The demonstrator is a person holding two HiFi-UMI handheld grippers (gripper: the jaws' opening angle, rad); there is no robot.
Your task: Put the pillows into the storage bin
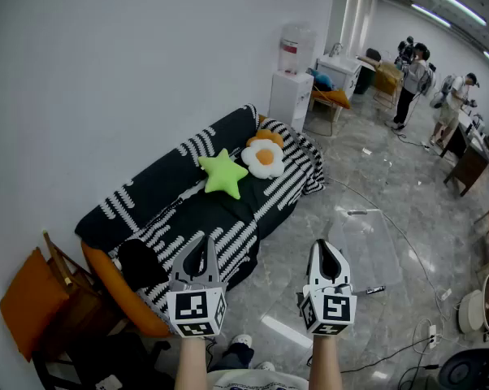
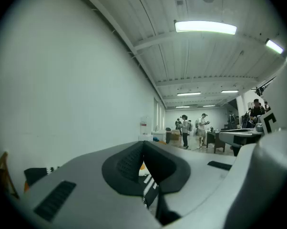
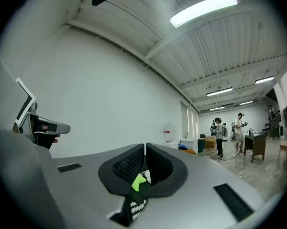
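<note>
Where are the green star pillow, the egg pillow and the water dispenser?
green star pillow (image 1: pixel 224 174): head view, centre of the star.
egg pillow (image 1: pixel 265 156): head view, on the orange yolk.
water dispenser (image 1: pixel 290 100): head view, white cabinet front.

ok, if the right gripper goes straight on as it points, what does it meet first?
Probably the green star pillow on the sofa; it shows dead in line with the right gripper, whose jaws are shut. Depth is unclear: the sofa's front edge might come first.
</note>
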